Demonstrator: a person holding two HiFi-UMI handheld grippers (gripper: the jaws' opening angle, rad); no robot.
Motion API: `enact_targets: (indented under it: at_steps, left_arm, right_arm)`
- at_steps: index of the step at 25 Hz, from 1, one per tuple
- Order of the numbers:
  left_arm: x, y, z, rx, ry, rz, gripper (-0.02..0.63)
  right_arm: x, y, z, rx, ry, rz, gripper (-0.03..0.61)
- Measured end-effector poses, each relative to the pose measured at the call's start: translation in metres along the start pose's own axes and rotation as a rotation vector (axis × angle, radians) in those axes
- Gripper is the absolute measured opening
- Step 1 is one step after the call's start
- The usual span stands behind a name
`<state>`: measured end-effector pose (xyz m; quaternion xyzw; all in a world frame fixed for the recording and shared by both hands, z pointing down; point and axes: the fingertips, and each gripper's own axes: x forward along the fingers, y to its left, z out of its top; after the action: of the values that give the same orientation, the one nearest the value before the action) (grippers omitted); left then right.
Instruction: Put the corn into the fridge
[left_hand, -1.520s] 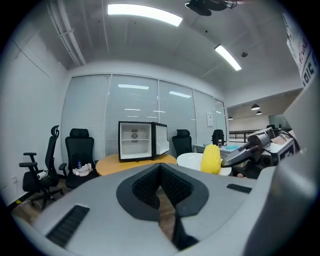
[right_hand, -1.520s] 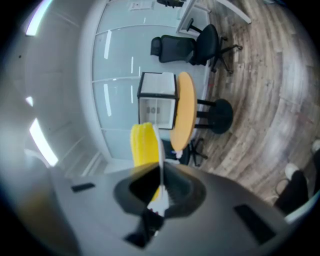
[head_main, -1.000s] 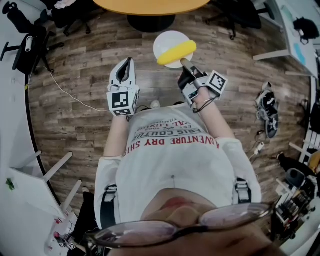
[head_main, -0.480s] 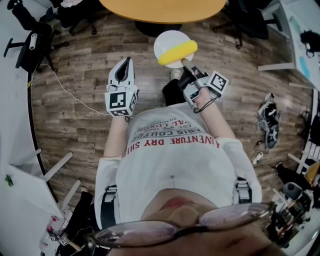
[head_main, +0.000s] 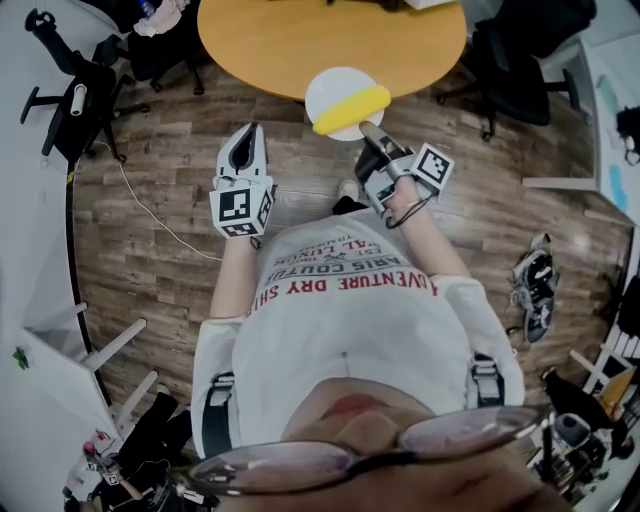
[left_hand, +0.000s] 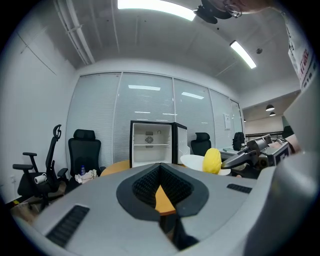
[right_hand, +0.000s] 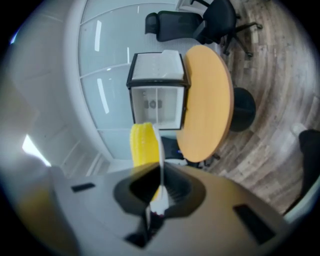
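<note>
A yellow corn cob (head_main: 350, 107) lies on a small white plate (head_main: 333, 84). My right gripper (head_main: 368, 130) is shut on the plate's near rim and holds it level over the edge of the round wooden table (head_main: 330, 40). In the right gripper view the plate's rim (right_hand: 161, 165) runs edge-on between the jaws with the corn (right_hand: 142, 145) beside it. A small black fridge (right_hand: 157, 95) stands with its door open past the table; its white inside (left_hand: 152, 145) also faces the left gripper view. My left gripper (head_main: 252, 128) is shut and empty, to the left of the plate.
Black office chairs (head_main: 70, 80) stand at the left and at the upper right (head_main: 520, 60). A thin cable (head_main: 150, 210) trails over the wooden floor. Shoes (head_main: 535, 285) lie at the right. Glass partition walls (left_hand: 100, 120) stand behind the fridge.
The round table has slid further into view and now lies under the plate: I have walked toward it. Both grippers keep their pose, and the plate stays held.
</note>
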<state>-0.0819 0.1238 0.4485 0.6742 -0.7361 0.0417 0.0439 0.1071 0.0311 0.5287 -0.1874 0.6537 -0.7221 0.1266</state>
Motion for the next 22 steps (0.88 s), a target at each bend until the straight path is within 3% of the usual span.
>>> enact_targets:
  at_steps: [10,15,22]
  left_arm:
    - [0.154,-0.016,0.034,0.012,-0.039,-0.006,0.025]
    - [0.198,-0.015,0.039,0.031,-0.026,-0.030,0.025]
    - [0.260,0.021,0.047,0.037,-0.043,-0.096,0.025]
  right_arm:
    - [0.066,0.025,0.138,-0.022,-0.005,0.020,0.034]
    - [0.088,0.032,0.171,-0.003,-0.037,0.025,0.034]
    - [0.137,0.033,0.193,0.015,-0.093,0.003,0.034]
